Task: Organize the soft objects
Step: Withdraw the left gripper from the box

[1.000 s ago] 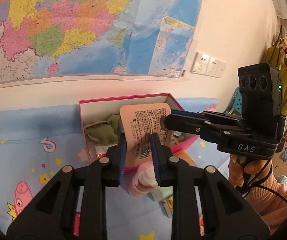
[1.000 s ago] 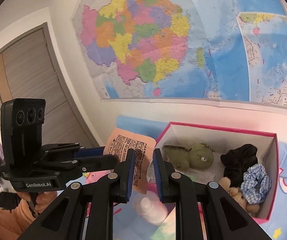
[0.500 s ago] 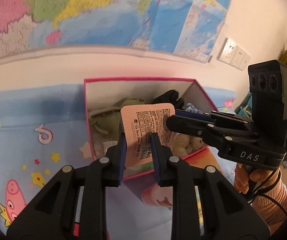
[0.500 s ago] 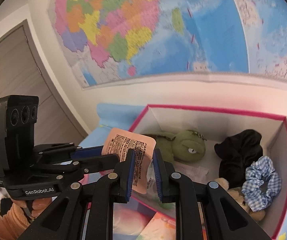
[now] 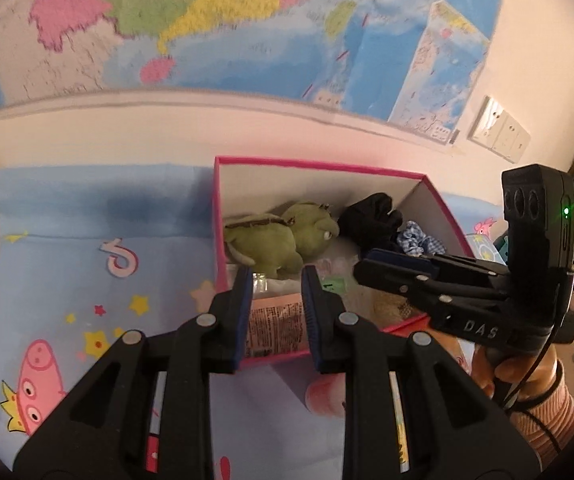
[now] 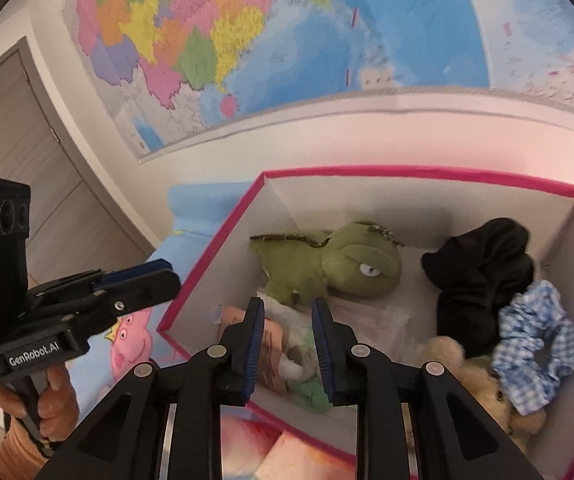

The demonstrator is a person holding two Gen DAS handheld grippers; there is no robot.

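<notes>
The pink printed packet (image 5: pixel 275 328) (image 6: pixel 273 346) lies inside the pink-rimmed box (image 5: pixel 319 166) (image 6: pixel 407 170), against its near wall. My right gripper (image 6: pixel 288 304) (image 5: pixel 361 264) hangs over it inside the box. Its jaws are opening and the pads do not press on the packet. My left gripper (image 5: pixel 277 276) (image 6: pixel 173 278) is shut on nothing, with its tips just outside the box's rim. Also in the box are a green plush (image 6: pixel 327 268), a black cloth (image 6: pixel 483 276), a blue checked scrunchie (image 6: pixel 535 344) and a tan teddy (image 6: pixel 467 364).
The box stands on a blue cartoon-print sheet (image 5: pixel 87 280) against a wall with a large map (image 5: pixel 247 20). Wall sockets (image 5: pixel 499 128) are at the right and a grey door (image 6: pixel 15 140) at the left. A person's hand (image 5: pixel 519 376) holds each gripper.
Both grippers sank toward the box. The packet, held up in front of the box a second ago, now lies inside it. The right jaws have widened; the left jaws look the same.
</notes>
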